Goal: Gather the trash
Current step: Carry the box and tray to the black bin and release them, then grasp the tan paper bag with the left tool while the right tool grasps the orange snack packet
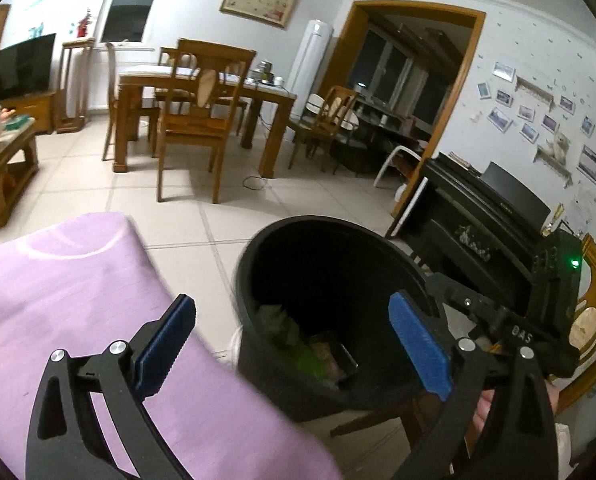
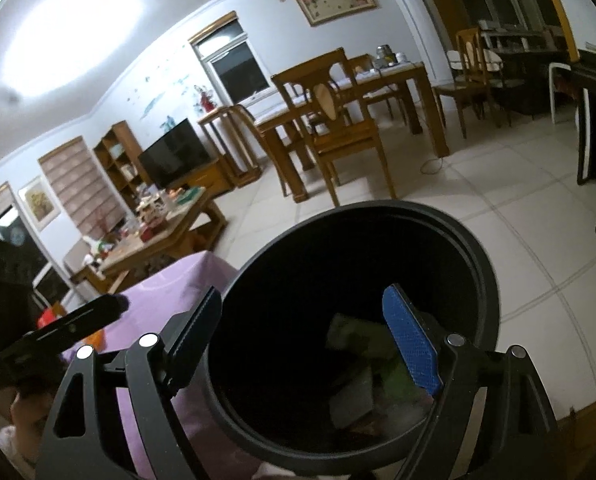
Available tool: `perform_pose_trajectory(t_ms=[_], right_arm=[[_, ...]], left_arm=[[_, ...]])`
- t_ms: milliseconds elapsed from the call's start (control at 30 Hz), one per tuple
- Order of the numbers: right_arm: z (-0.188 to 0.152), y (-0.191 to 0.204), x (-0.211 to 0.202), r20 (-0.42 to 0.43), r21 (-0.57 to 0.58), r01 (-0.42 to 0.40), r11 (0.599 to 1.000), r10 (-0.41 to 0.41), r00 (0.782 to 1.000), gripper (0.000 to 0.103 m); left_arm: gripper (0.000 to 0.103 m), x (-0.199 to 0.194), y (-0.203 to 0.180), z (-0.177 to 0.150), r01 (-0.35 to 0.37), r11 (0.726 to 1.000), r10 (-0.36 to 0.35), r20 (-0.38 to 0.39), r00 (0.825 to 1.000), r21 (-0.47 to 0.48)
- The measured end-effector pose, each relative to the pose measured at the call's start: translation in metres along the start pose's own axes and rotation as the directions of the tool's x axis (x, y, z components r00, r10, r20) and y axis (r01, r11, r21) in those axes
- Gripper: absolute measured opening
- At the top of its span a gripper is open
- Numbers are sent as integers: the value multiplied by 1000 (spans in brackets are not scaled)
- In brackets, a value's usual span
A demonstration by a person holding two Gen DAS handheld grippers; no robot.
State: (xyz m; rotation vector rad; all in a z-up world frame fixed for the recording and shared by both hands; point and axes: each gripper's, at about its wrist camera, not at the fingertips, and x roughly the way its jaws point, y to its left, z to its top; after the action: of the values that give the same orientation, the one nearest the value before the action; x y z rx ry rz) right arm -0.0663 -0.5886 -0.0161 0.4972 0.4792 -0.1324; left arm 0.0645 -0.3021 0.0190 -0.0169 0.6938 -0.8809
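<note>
A black round trash bin (image 1: 321, 222) stands on the tiled floor beside a surface covered in purple cloth (image 1: 78, 300). Crumpled green and white wrappers (image 1: 294, 340) and a small dark box (image 1: 335, 356) lie at its bottom. My left gripper (image 1: 294, 342) is open wide over the near rim, with nothing between its blue pads (image 1: 417, 344). In the right wrist view, the bin (image 2: 377, 206) fills the centre and papers (image 2: 349, 332) show inside. My right gripper (image 2: 301, 340) is open above the bin's mouth, and its blue pad (image 2: 411, 344) touches nothing.
A wooden dining table with chairs (image 1: 202, 104) stands across the tiled floor. A low coffee table (image 2: 158, 236) with clutter and a TV are further left. A black piano (image 1: 497, 216) sits close on the right. The right-hand tool's black body (image 1: 537, 320) is beside the bin.
</note>
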Motion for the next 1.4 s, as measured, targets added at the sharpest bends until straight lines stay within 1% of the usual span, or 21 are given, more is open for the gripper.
perform_pose_trajectory(t_ms=[133, 300, 400, 433, 533, 567, 633, 700, 733, 767, 800, 833, 867, 967, 1000, 1067, 1100, 1133, 1200, 1300, 1400], right_arm=[[-4, 17, 4, -25, -15, -27, 1000, 27, 999, 82], [-9, 64, 20, -65, -72, -79, 994, 74, 995, 82], [-16, 103, 34, -106, -117, -126, 985, 114, 988, 82], [-19, 112, 36, -117, -128, -138, 982, 124, 985, 82], [-31, 154, 51, -167, -170, -194, 966, 166, 972, 82], [-34, 170, 57, -188, -181, -218, 959, 184, 965, 82], [-41, 199, 69, -230, -202, -263, 943, 215, 949, 82], [-48, 221, 77, -263, -219, -293, 931, 233, 936, 82], [-53, 233, 81, -283, -227, -312, 922, 244, 927, 82], [-57, 248, 88, -309, -238, -336, 911, 257, 916, 82], [-61, 259, 94, -326, -250, -350, 903, 262, 908, 82], [-65, 275, 101, -346, -269, -366, 891, 265, 900, 82], [-67, 283, 107, -359, -283, -376, 883, 266, 895, 82], [-75, 321, 128, -405, -331, -407, 851, 262, 876, 82], [-76, 330, 134, -418, -346, -415, 842, 257, 871, 82], [-82, 355, 153, -452, -380, -434, 817, 245, 857, 82], [-83, 358, 160, -463, -390, -440, 809, 241, 853, 82], [-85, 368, 168, -476, -402, -443, 801, 231, 849, 82], [-90, 388, 189, -497, -433, -443, 785, 201, 844, 82], [-92, 404, 213, -514, -461, -442, 769, 175, 840, 82], [-98, 419, 237, -535, -478, -439, 761, 144, 832, 82]], left_arm=[[98, -33, 22, -6, -50, 998, 51, 21, 998, -32], [98, -87, 59, -18, -125, 988, 131, 62, 990, -87], [98, -122, 84, -30, -181, 977, 190, 75, 979, -114], [98, -138, 96, -37, -210, 970, 220, 75, 973, -125], [98, -171, 121, -54, -262, 957, 272, 68, 960, -125], [98, -184, 129, -61, -276, 954, 284, 57, 957, -114], [98, -205, 147, -75, -287, 956, 289, 25, 957, -63], [98, -221, 158, -85, -289, 957, 289, -2, 957, 12], [98, -230, 164, -91, -287, 955, 289, -25, 957, 73], [98, -236, 170, -97, -291, 947, 299, -44, 953, 136], [97, -239, 175, -100, -299, 938, 312, -52, 949, 177], [97, -242, 183, -106, -308, 923, 331, -69, 941, 229], [97, -242, 191, -108, -295, 921, 328, -98, 940, 256], [97, -236, 214, -115, -220, 938, 272, -174, 947, 269], [97, -231, 219, -114, -205, 938, 263, -188, 946, 280], [97, -221, 228, -117, -197, 927, 271, -207, 940, 319], [98, -217, 232, -117, -178, 928, 259, -222, 940, 327], [98, -211, 235, -117, -127, 938, 212, -245, 946, 322], [97, -206, 241, -120, -70, 946, 161, -271, 949, 317], [97, -201, 233, -125, -27, 941, 139, -312, 940, 338], [96, -195, 217, -138, -14, 923, 159, -347, 924, 385]])
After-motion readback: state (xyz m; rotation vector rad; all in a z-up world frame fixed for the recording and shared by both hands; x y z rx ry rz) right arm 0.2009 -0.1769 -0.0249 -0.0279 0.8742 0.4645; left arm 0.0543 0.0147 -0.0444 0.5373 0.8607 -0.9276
